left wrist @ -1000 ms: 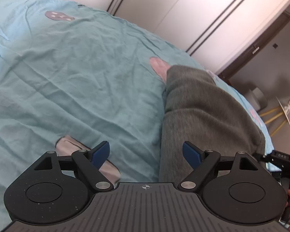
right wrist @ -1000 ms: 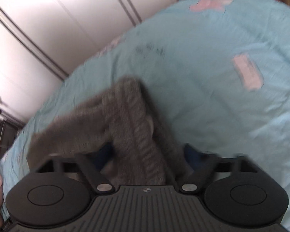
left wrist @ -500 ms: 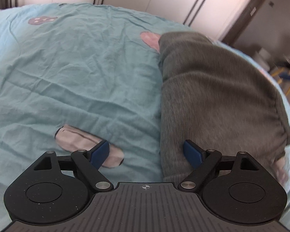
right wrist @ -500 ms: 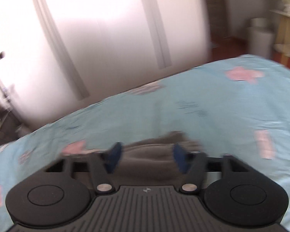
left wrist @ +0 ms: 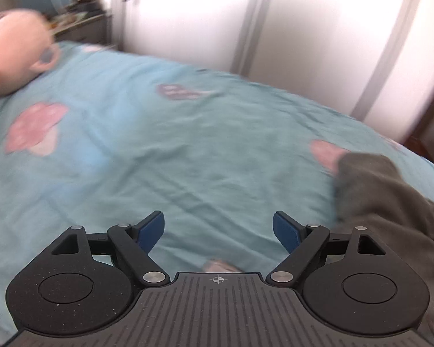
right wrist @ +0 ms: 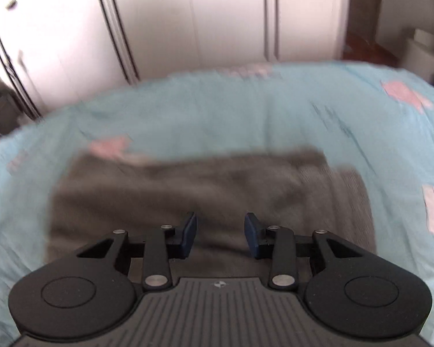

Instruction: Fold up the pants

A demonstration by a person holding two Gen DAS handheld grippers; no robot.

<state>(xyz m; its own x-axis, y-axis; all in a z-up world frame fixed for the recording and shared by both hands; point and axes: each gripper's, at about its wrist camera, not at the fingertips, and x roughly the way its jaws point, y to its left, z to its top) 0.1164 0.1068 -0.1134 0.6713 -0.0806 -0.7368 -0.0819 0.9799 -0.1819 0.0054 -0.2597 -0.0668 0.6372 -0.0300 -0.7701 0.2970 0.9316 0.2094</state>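
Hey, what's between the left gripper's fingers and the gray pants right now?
Only bare teal bedsheet. In the left wrist view, the open left gripper holds nothing, and the gray pants lie off to its right.

The left gripper [left wrist: 218, 228] hangs over a light blue bedsheet [left wrist: 165, 162], jaws wide apart with only sheet between the blue pads [left wrist: 151, 228]. Folded grey pants [left wrist: 390, 202] lie on the sheet at near right, beside the gripper's right finger. A pink printed patch [left wrist: 36, 128] shows at far left. White wardrobe doors [left wrist: 303, 23] stand beyond the bed. The view is motion-blurred.
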